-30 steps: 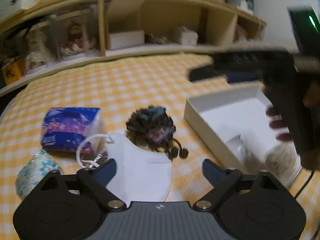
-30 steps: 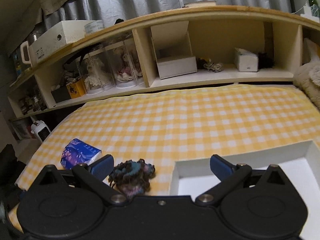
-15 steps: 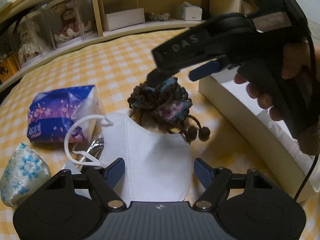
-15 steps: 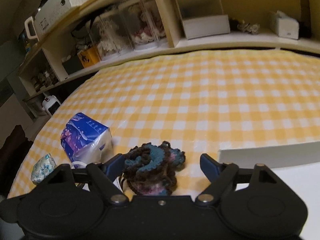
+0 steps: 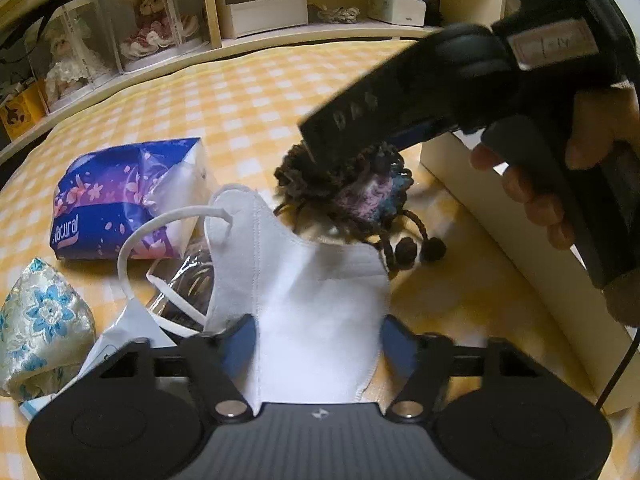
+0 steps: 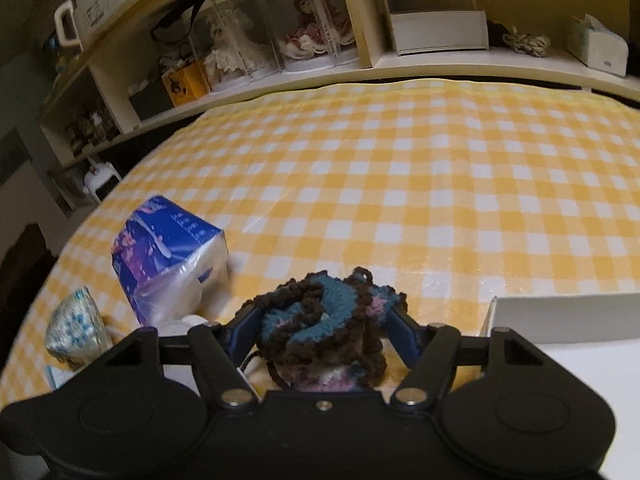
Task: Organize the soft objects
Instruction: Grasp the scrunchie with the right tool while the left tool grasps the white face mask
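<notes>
The left gripper (image 5: 318, 342) is matte black with two round side discs, a ribbed grey centre plate bearing a small pale logo, silver pivot screws and blue finger pads (image 5: 240, 340). The right gripper (image 6: 320, 330) has the same black frame, silver screws and blue pads. Its black handle carries pale embossed letters; bare-skinned fingers (image 5: 536, 196) wrap it, and a thin black cable trails below.

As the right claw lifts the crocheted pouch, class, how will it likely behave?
The crocheted pouch looks like soft yarn, so it will probably squash between the right claw fingers. Its bobble cords hang loose and may dangle or snag the white mask.
</notes>
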`<move>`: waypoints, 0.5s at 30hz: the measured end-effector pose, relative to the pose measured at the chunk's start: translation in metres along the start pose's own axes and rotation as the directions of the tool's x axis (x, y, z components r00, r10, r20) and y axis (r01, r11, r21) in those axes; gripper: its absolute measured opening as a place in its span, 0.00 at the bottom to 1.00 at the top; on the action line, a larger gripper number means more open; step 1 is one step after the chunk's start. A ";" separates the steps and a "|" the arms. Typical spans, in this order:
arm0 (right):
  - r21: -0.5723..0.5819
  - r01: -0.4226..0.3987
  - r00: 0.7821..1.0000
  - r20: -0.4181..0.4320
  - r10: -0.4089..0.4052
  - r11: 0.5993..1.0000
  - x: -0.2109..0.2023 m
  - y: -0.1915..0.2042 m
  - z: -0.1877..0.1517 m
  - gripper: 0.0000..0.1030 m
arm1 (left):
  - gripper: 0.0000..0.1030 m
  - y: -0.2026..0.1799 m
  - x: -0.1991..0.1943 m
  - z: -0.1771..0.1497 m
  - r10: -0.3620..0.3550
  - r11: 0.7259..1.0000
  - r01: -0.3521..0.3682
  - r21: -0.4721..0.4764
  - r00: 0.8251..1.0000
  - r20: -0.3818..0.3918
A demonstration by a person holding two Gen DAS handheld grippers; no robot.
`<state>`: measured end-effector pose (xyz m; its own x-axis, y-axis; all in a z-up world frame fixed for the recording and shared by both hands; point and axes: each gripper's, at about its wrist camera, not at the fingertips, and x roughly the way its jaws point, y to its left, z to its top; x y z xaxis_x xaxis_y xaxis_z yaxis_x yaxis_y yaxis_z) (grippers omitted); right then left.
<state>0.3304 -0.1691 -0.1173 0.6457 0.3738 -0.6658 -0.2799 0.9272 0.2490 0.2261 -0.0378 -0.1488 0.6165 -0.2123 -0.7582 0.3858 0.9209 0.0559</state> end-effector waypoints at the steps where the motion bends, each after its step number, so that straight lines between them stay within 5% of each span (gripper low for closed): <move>1: -0.019 0.011 1.000 -0.002 -0.011 1.000 0.000 0.002 0.000 0.58 | 0.43 0.000 0.000 0.001 -0.003 1.000 0.003 0.001 1.000 -0.002; 3: -0.051 0.016 1.000 -0.008 -0.017 0.999 -0.001 0.005 -0.002 0.52 | 0.18 -0.001 -0.002 0.002 0.001 1.000 -0.001 0.003 1.000 0.003; 6: -0.099 0.028 0.999 -0.015 -0.029 0.995 -0.003 0.010 -0.004 0.49 | 0.07 -0.001 -0.004 0.003 0.011 1.000 -0.011 0.007 1.000 0.009; 11: -0.151 0.037 0.999 -0.030 -0.042 0.988 -0.007 0.015 -0.010 0.41 | 0.03 -0.002 -0.005 0.007 0.020 1.000 -0.020 0.003 1.000 -0.004; 15: -0.172 0.030 0.999 -0.018 -0.033 0.985 -0.018 0.017 -0.014 0.26 | 0.03 0.003 -0.009 0.009 0.013 0.999 -0.014 -0.035 1.000 -0.019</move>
<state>0.3046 -0.1607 -0.1108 0.6420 0.3423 -0.6860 -0.3786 0.9196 0.1045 0.2283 -0.0361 -0.1363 0.6079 -0.1940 -0.7699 0.3529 0.9347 0.0431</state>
